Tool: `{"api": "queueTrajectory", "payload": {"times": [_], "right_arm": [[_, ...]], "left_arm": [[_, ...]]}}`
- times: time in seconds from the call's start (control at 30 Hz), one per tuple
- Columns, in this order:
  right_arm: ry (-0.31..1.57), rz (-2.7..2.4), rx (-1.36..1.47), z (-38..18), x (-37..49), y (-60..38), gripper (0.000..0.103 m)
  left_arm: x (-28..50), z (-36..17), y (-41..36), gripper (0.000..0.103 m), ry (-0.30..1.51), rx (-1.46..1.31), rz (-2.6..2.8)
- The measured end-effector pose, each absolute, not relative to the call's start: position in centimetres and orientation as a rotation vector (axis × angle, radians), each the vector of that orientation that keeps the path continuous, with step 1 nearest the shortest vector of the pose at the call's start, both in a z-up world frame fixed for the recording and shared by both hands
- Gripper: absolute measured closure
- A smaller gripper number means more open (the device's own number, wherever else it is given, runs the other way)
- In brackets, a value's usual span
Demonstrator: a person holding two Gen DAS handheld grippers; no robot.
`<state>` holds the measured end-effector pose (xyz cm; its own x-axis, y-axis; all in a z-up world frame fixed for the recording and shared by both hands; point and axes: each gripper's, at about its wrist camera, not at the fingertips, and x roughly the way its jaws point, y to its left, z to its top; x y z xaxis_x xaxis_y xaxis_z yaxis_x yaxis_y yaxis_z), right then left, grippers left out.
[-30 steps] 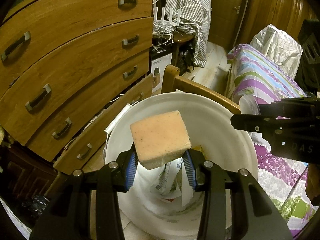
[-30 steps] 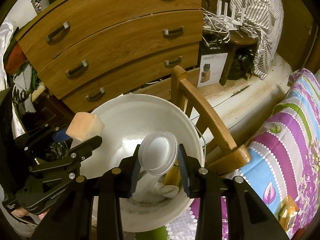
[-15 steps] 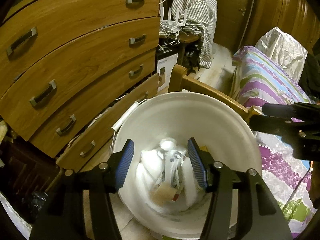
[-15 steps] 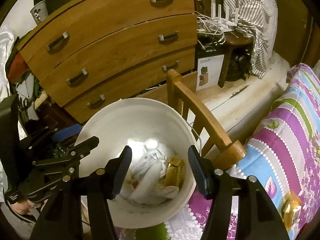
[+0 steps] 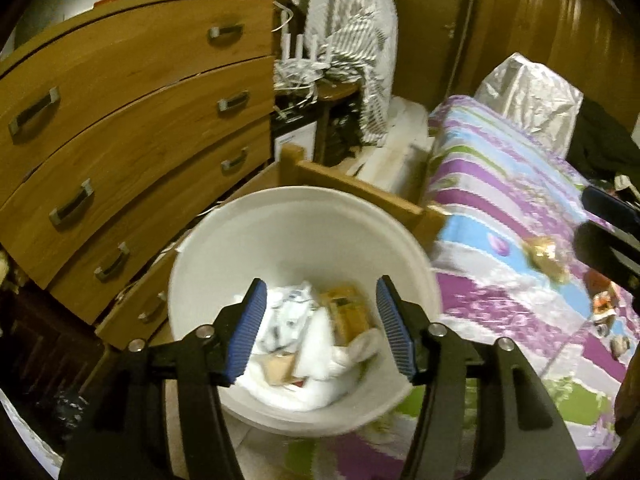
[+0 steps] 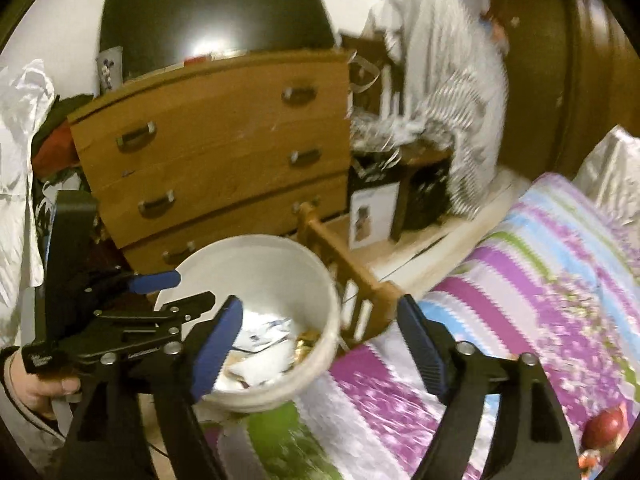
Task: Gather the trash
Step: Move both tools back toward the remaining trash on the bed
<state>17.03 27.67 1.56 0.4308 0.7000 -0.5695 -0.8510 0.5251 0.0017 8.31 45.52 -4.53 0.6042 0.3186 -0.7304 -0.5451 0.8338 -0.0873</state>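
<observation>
A white bucket [image 5: 280, 224] holds crumpled white paper and yellowish wrappers [image 5: 320, 332]; it also shows in the right wrist view [image 6: 272, 264]. My left gripper [image 5: 320, 320] is open and empty above the bucket's mouth. My right gripper [image 6: 320, 344] is open and empty, over the bucket's right rim and the bed edge. A golden wrapper [image 5: 546, 256] and small reddish scraps [image 5: 604, 304] lie on the striped bedspread [image 5: 500, 184]. A red round item [image 6: 606, 426] lies on the bedspread at the lower right of the right wrist view.
A wooden chest of drawers [image 5: 132, 140] stands left of the bucket. A wooden chair back [image 6: 352, 276] rises between bucket and bed. A small table with cables and striped cloth [image 5: 344, 40] stands behind. A silver bag [image 5: 528, 92] sits at the bed's far end.
Both grippers opened: the sponge block left my left gripper and the plastic cup left my right gripper, into the bucket. Both grippers then pulled back and swung right toward the bed.
</observation>
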Motion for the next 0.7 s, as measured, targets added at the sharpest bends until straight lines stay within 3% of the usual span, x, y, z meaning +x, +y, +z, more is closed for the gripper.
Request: {"api": "queueTrajectory", "payload": {"times": [0.1, 0.27, 0.7], "right_arm": [[0.471, 0.928, -0.277, 2.1, 15.6, 22.9, 0.010], [0.445, 0.842, -0.217, 0.7, 14.3, 14.2, 0.008], [0.641, 0.506, -0.061, -10.4, 14.5, -10.3, 0.007]], "left_arm": [[8.8, -4.1, 43.0, 0.041, 0.758, -0.304, 0.473], [10.3, -4.6, 38.1, 0.038, 0.766, -0.261, 0.375], [17.5, -10.6, 20.2, 0.038, 0.914, -0.103, 0.030]]}}
